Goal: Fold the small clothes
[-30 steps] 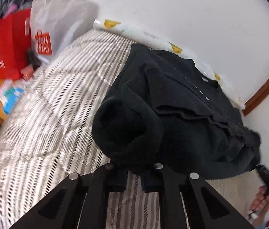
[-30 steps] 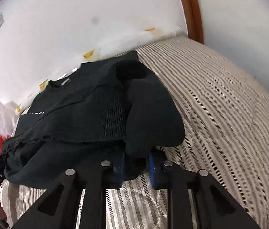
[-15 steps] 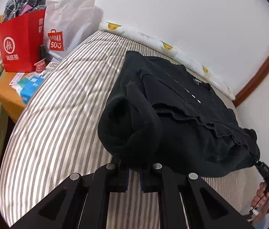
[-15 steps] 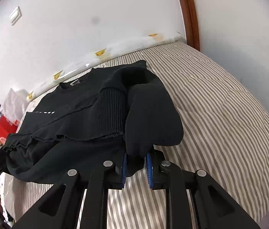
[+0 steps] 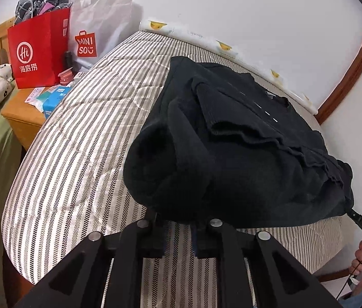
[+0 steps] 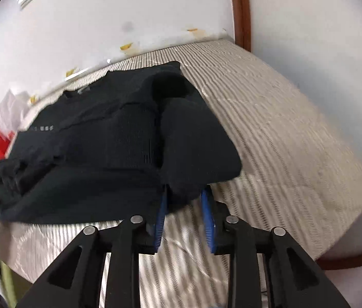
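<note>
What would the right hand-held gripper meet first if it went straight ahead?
The black sweater: a fold of it already sits between the fingers of the right hand-held gripper. Beyond lies the striped mattress.
</note>
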The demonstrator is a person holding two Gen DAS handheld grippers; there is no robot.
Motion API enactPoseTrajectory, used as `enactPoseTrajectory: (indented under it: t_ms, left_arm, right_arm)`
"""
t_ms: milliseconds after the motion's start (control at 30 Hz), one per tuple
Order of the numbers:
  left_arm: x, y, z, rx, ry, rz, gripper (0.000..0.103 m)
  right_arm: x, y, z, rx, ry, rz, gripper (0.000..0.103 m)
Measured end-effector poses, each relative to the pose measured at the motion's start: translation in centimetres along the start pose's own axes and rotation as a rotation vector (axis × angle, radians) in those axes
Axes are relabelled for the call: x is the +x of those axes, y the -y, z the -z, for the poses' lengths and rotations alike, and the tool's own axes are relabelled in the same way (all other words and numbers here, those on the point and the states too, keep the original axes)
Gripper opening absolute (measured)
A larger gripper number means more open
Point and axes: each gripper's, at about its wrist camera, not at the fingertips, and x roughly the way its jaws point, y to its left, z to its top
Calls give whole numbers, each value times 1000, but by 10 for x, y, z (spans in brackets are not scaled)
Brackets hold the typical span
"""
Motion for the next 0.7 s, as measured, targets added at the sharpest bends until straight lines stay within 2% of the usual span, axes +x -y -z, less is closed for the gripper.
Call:
enactPoseTrajectory:
  t_ms: [33,100,200,300,367,433,533,700]
  left_arm:
    - [0,0,1,-5,-14,0,19]
    - [0,2,3,5,-38,-12,21]
    - [-1,9,10,45,-46,-27,21]
    - [-10,12,19,65,-59,-8,21]
    - [-20,13,26,67,-62,32,21]
    - [-30,16,30,84,-50,46,21]
    - [-39,25,29,121,-36,61,23]
    - [-39,33,10,92,13,122,23]
  right_arm:
    - [-8,-1,-1,-13,20,26,30]
    - [-23,-5,-4,-29,56,18,30]
    - [-35,-24,-11,-71,69,-86,30]
    - [-26,-47,-13,-122,29,-212,29]
    - [-14,-55,-14,-134,13,-197,26]
    - [-1,-60,-17,-121,-4,-182,18]
    - [14,-53,-22,-81,-35,-198,17]
    - [32,-43,-17,-52,-67,-164,13]
